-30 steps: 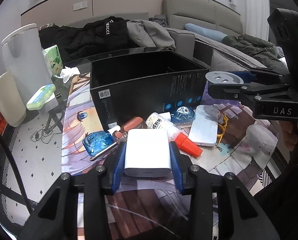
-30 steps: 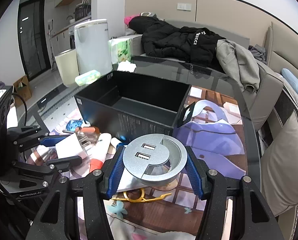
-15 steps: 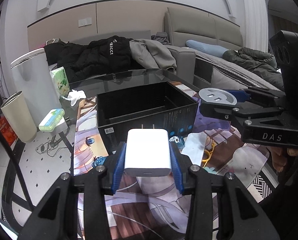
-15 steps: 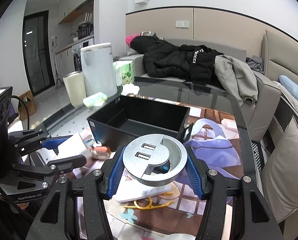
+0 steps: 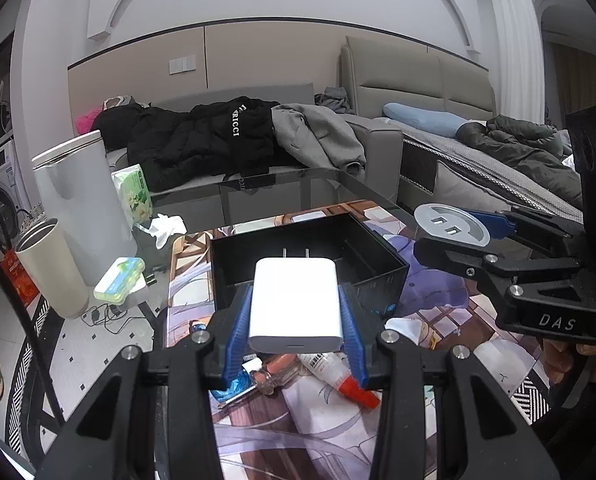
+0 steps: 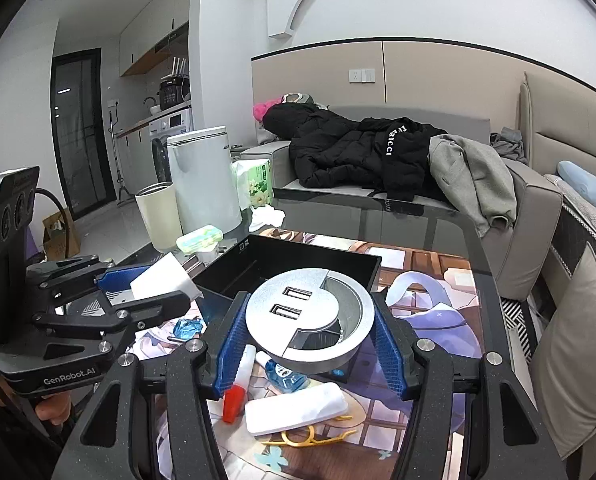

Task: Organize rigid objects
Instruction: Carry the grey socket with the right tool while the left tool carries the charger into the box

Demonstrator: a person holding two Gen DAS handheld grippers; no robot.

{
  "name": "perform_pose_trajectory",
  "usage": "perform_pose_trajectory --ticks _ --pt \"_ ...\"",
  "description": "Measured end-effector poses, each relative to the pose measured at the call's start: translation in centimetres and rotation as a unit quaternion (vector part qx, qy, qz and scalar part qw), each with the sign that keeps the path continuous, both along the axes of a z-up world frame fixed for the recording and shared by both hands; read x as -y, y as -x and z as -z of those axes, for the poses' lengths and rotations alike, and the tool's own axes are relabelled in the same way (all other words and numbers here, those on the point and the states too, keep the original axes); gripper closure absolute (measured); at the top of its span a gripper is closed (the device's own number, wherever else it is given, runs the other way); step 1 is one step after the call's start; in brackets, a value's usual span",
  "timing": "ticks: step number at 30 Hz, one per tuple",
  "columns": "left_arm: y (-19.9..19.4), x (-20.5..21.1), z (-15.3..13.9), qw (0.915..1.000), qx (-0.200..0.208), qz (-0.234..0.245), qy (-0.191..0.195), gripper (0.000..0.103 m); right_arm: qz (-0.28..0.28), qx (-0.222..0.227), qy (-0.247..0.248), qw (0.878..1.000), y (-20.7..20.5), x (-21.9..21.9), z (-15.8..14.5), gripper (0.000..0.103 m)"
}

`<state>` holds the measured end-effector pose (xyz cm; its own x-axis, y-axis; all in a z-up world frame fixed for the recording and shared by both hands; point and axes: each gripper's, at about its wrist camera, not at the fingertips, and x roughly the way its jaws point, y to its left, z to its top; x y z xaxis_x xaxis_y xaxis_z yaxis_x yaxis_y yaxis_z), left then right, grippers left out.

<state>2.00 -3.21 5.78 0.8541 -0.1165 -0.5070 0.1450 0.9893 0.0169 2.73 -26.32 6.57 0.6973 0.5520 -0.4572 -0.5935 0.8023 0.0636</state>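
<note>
Two things are being held above the table: a white charger (image 5: 296,304) is being clamped by the left gripper (image 5: 296,330), a round silver USB socket (image 6: 309,312) by the right gripper (image 6: 309,338), both near the black box (image 6: 282,266). Only in the right view are a white case (image 6: 296,408) and gold tweezers (image 6: 309,436) being shown.

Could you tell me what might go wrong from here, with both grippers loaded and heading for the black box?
1. The left gripper and right gripper hang close together, so they may bump over the black box.
2. The round USB hub is pinched only at its curved edges; it could slip.
3. The white charger points prongs-first and may snag the box's divider.
</note>
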Motion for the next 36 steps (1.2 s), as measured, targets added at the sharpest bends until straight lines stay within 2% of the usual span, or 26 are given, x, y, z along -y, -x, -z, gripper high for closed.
perform_pose_trajectory --ticks 14,25,36 --pt "-4.1 -1.1 -0.9 0.9999 0.009 -0.007 -0.005 0.063 0.015 -0.003 -0.002 1.000 -2.9 -0.5 -0.5 0.045" --pt "-7.0 -2.6 0.3 0.9997 0.003 -0.021 0.012 0.063 0.004 -0.009 0.012 1.000 -5.5 -3.1 0.5 0.045" --pt "-8.9 -3.4 1.5 0.9997 -0.011 -0.012 0.018 0.063 -0.005 -0.023 0.033 0.999 -7.6 -5.2 2.0 0.045"
